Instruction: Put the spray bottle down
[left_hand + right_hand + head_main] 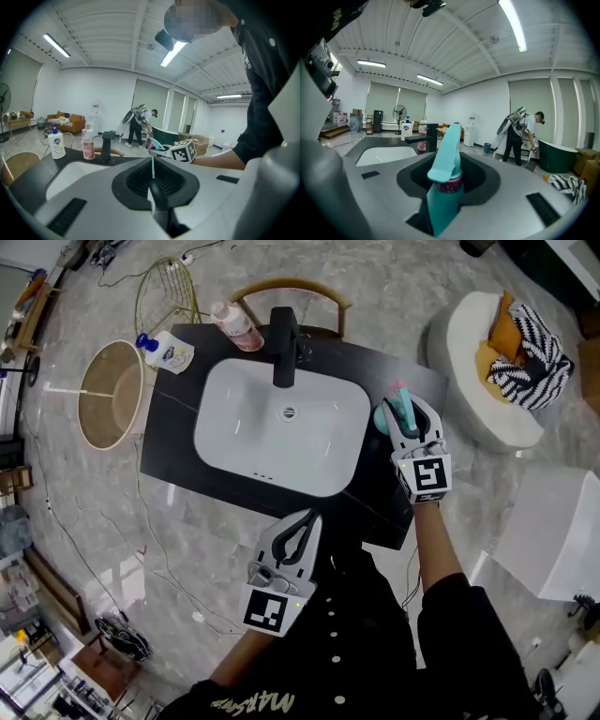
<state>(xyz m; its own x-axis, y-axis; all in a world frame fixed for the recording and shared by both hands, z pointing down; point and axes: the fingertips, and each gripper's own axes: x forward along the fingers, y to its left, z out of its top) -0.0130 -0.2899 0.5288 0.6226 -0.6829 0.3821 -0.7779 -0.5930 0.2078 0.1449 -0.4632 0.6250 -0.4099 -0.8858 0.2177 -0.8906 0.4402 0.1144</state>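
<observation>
The teal spray bottle (391, 412) sits between the jaws of my right gripper (410, 414), which is shut on its body. It hangs over the right end of the black counter (169, 457); whether its base touches the top is hidden. In the right gripper view the bottle (444, 197) stands upright, its trigger head with a dark red collar rising in front of the right gripper (445, 165). My left gripper (307, 519) is at the counter's near edge, shut and empty. In its own view the left gripper (152, 174) shows only a thin slit between its jaws.
A white sink (217, 390) with a black faucet (283, 345) fills the counter's middle. A pink bottle (236, 326) and a white soap bottle (169, 352) stand at its far left. A wicker stool (111, 395), a round white chair (461, 352) and a white box (555, 532) stand around it.
</observation>
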